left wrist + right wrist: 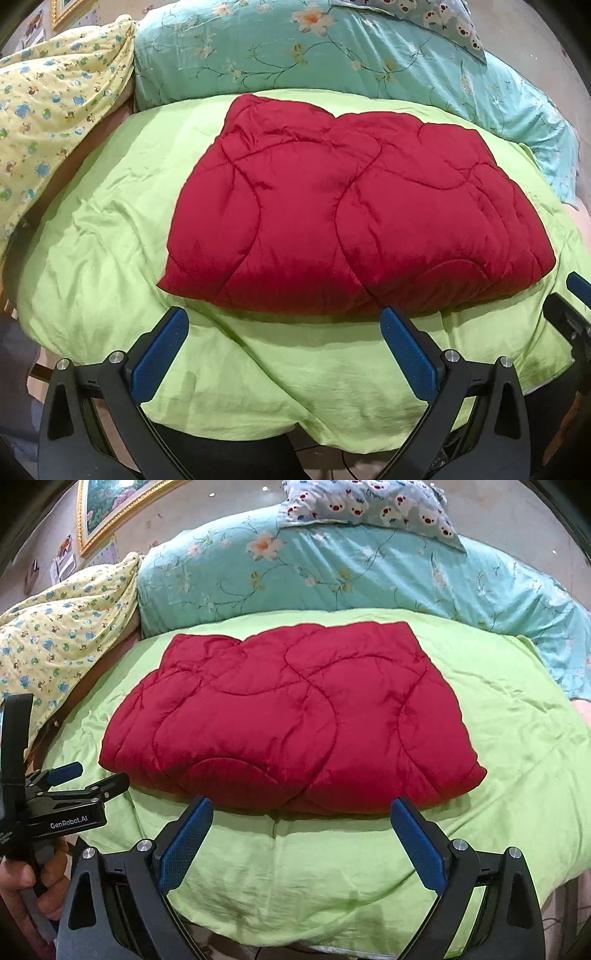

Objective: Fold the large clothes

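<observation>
A red quilted blanket (351,206) lies folded into a thick rectangle on the lime-green sheet (110,236); it also shows in the right wrist view (291,720). My left gripper (284,321) is open and empty, its blue pads just short of the blanket's near edge. My right gripper (301,810) is open and empty, also just in front of the near edge. The left gripper shows at the left of the right wrist view (88,777), the right gripper at the right edge of the left wrist view (569,299).
A teal floral duvet (332,51) is piled behind the blanket. A yellow patterned quilt (55,107) lies at the left. A bear-print pillow (369,506) sits on top at the back. A framed picture (107,506) hangs on the wall.
</observation>
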A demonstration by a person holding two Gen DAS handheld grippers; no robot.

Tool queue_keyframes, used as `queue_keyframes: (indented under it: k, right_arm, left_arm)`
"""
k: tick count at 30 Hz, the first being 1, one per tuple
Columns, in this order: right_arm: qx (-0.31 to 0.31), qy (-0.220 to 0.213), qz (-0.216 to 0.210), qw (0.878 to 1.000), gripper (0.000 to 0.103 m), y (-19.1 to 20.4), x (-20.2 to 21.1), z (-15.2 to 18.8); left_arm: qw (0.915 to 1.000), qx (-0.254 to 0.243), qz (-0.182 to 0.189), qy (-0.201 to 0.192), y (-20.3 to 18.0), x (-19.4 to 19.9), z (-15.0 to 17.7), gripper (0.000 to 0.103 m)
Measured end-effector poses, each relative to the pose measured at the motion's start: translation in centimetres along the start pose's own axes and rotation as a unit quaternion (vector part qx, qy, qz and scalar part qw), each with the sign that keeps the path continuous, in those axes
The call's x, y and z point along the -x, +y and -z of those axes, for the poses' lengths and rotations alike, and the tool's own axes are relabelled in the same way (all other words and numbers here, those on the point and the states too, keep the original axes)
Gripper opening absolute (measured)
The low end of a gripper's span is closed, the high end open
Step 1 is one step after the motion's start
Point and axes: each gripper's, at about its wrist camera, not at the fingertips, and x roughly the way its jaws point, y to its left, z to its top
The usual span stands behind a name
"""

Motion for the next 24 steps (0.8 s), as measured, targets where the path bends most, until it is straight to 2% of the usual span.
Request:
queue_keyframes:
  k: [3,10,18,24]
  right_arm:
    - [0.012,0.003,0.005,1.000,0.098,0.6,0.2,-0.3]
    - [0.010,0.038,-0.007,0.999,0.098,1.3,0.3,-1.6]
    - [0.020,0.023,0.005,1.000,0.098,2.1,0.1,-2.7]
    - [0.018,0.037,0.008,0.999,0.098,2.1,-1.5,-2.2]
  left_arm:
    - [0.9999,-0.010,-0.006,0.004,-0.4,0.8,-0.5,0.103]
    - [0.9996,-0.027,-0.006,0.005,-1.1,2.9,-1.6,0.103]
    - [0.9998,-0.018,-0.005,0.007,-1.4,2.3,-2.2,0.103]
    - [0.9997,-0.015,-0.005,0.016,-1.4,1.5,-2.0,0.103]
